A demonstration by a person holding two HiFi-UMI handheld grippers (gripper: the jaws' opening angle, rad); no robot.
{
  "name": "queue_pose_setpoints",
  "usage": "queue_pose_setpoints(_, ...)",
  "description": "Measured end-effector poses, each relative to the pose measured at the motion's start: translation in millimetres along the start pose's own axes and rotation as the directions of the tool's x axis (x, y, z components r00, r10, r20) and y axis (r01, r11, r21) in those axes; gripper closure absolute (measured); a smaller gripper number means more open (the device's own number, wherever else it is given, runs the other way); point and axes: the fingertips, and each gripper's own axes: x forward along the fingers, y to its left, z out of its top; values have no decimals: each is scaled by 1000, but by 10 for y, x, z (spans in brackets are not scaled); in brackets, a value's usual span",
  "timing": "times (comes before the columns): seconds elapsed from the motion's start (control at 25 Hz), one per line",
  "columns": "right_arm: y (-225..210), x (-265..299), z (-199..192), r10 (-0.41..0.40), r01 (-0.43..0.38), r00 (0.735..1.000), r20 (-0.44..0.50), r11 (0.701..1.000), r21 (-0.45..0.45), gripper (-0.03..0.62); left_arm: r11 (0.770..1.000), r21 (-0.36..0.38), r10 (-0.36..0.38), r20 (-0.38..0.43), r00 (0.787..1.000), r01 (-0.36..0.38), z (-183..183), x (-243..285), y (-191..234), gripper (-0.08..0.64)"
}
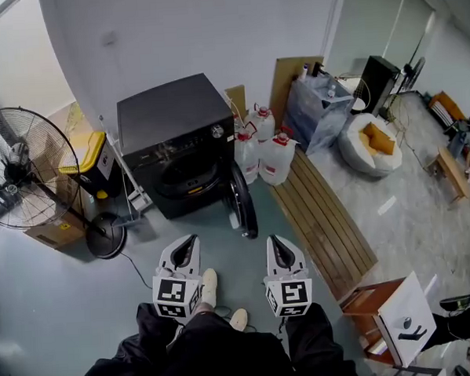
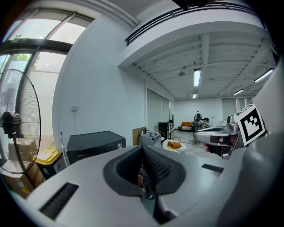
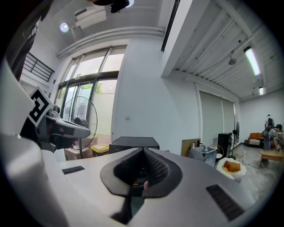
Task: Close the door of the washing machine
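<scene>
My left tool (image 1: 191,242) and right tool (image 1: 275,242) are both closed tight with nothing in them. The washer (image 1: 176,119) stands ahead, well apart from them, and its door (image 1: 244,202) is swung open on my right.

no word, brand or number can be read anywhere. the washing machine (image 1: 177,139) has pale marks along its control strip, too small to make out. the bin (image 1: 92,159) with the yellow lid carries a white label with blurred print. the cardboard box (image 1: 52,230) shows an unreadable orange mark. the cubes on the left gripper (image 1: 191,241) and the right gripper (image 1: 273,240) bear only black-and-white square patterns, no letters.
</scene>
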Motion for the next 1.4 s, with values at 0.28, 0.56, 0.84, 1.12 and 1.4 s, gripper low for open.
queue_pose_setpoints(0.28,-119,706,-272,-22,25,996,-81,999,32,575,999,-24,-45,-88,995,43,-233,696,373,536)
queue_pose_setpoints(0.56,-265,1530,-728,-37,51,982,-184,996,71,575,994,-75,-91,-166,982,80,-612,1517,763,537)
queue_pose_setpoints(0.84,-334,2208,-1335,-53,83,959,-280,992,98,575,987,-105,-144,-234,962,123,-1084,2158,1049,535)
queue_pose_setpoints(1.12,-423,2696,-2008,-66,128,927,-369,981,144,575,976,-153,-199,-314,928,157,-1731,2699,1230,536)
queue_pose_setpoints(1.4,-508,2945,-2845,-54,142,882,-468,978,155,575,962,-197,-251,-368,895,189,-2421,3166,1225,537)
